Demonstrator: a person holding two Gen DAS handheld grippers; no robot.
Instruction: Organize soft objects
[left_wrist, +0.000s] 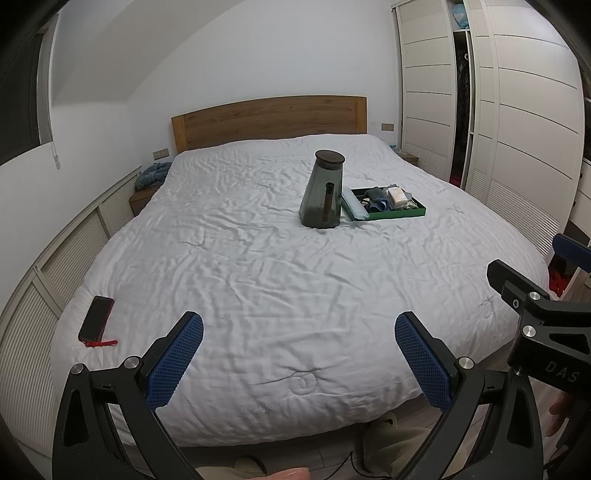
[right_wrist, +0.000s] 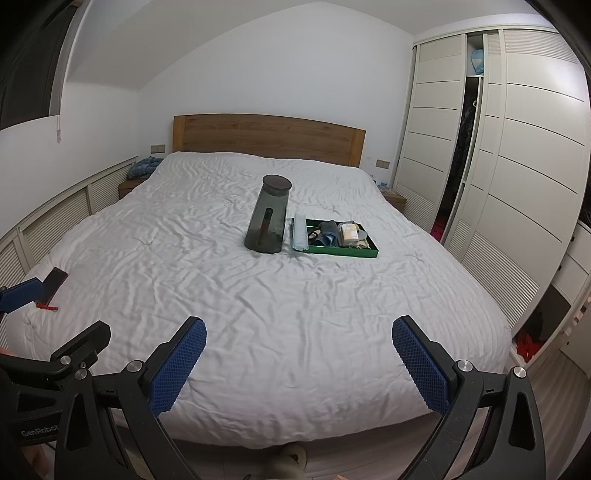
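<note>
A green tray (left_wrist: 417, 213) (right_wrist: 371, 253) lies on the white bed past its middle, holding several soft items: dark and blue cloths (left_wrist: 376, 198) (right_wrist: 328, 232) and a pale folded pack (left_wrist: 397, 194) (right_wrist: 349, 232). A pale blue-green strip (left_wrist: 354, 204) (right_wrist: 300, 232) lies along the tray's left side. A tall smoky-grey container (left_wrist: 322, 192) (right_wrist: 266, 218) with a dark lid stands just left of the tray. My left gripper (left_wrist: 298, 326) and right gripper (right_wrist: 298, 328) hover open over the foot of the bed, far from the tray, nothing between their blue pads.
A dark phone (left_wrist: 96, 318) (right_wrist: 53, 284) with a red strap lies near the bed's left edge. White wardrobe (left_wrist: 517, 110) (right_wrist: 517, 147) stands on the right, one door ajar. Low louvred cabinets (left_wrist: 55, 266) line the left wall. A wooden headboard (left_wrist: 269, 120) is at the back.
</note>
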